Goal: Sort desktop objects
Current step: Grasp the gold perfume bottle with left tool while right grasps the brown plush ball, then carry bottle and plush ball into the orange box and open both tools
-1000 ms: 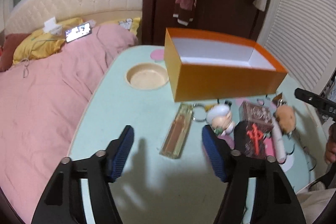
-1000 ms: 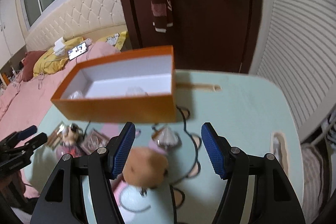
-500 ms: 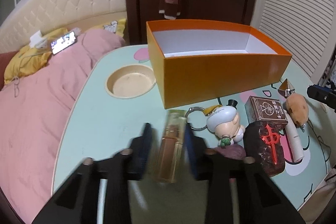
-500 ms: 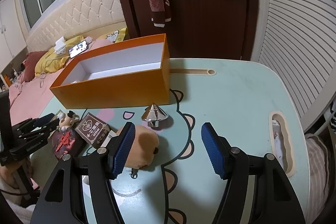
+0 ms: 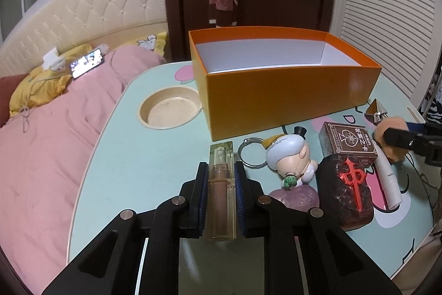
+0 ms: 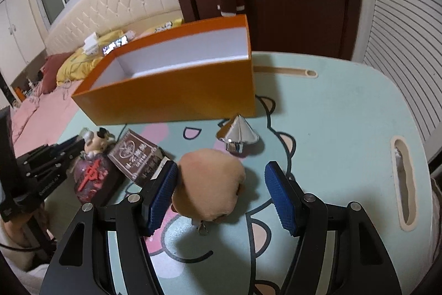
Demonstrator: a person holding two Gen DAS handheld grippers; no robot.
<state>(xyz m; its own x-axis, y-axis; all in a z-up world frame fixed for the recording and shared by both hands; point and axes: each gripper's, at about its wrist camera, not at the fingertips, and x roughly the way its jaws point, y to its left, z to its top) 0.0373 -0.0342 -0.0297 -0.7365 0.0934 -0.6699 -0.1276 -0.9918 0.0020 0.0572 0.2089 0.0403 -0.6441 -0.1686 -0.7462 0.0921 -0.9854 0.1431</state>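
My left gripper (image 5: 221,192) is shut on a clear yellowish lip gloss tube (image 5: 221,184) that lies on the mint table. The open orange box (image 5: 276,90) stands behind it and is empty. My right gripper (image 6: 221,195) is open around a tan plush toy (image 6: 208,190), its left pad touching the plush, its right pad apart. The box also shows in the right wrist view (image 6: 176,90). The left gripper shows at the left of that view (image 6: 47,156).
Beside the tube lie a figurine keychain (image 5: 287,156), a card box (image 5: 346,143), a dark block with a red character (image 5: 345,195), a white tube (image 5: 389,179) and a silver cone (image 6: 237,132). A round recess (image 5: 170,109) and a slot (image 6: 403,179) sit in the table. A pink bed (image 5: 47,134) lies left.
My left gripper moved forward and closed on the lip gloss tube. My right gripper moved down and forward so the plush sits between its open fingers.
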